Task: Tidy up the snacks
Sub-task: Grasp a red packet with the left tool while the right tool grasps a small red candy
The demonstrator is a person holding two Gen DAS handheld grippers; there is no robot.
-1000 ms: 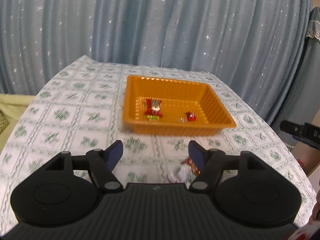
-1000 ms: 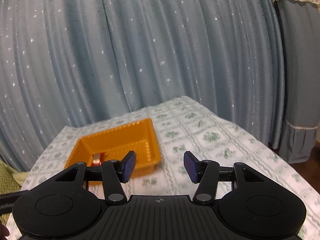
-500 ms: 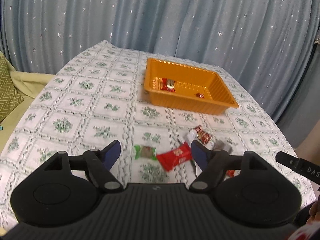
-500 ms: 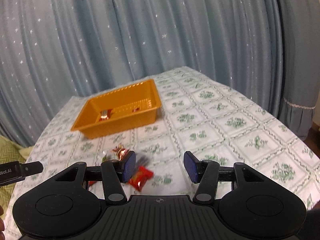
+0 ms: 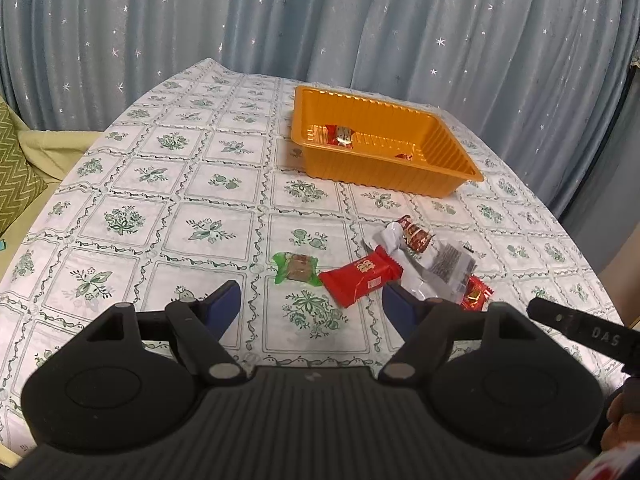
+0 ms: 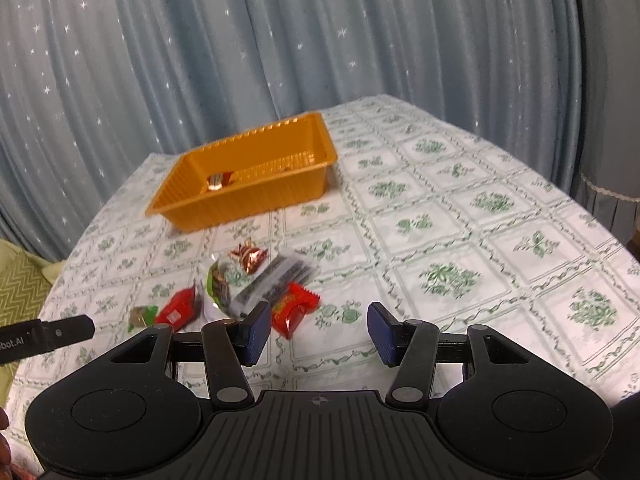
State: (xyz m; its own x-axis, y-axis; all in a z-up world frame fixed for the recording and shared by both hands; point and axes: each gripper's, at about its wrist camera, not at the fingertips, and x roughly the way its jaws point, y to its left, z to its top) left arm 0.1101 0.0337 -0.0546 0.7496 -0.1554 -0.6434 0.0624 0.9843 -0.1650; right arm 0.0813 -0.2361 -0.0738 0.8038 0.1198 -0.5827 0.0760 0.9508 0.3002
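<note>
Both grippers have dropped back from the tray to the loose snack pile

The orange tray (image 5: 386,140), a second ago filling both views, now sits far up the table (image 5: 160,200) holding two sweets; the pile, silver packet (image 5: 436,264), red packet (image 5: 360,278), green candy (image 5: 296,268), lies just ahead of the left gripper (image 5: 310,304), released and empty, and the right gripper (image 6: 316,334), likewise parted on nothing, so another pick looks due

White letters "DAS" are showing on a black bar (image 5: 588,334) at the right edge of the left wrist view. Letters "bbot.AI" are showing on a black bar (image 6: 44,338) at the left edge of the right wrist view. Snack wrapper print is staying unreadable.
</note>
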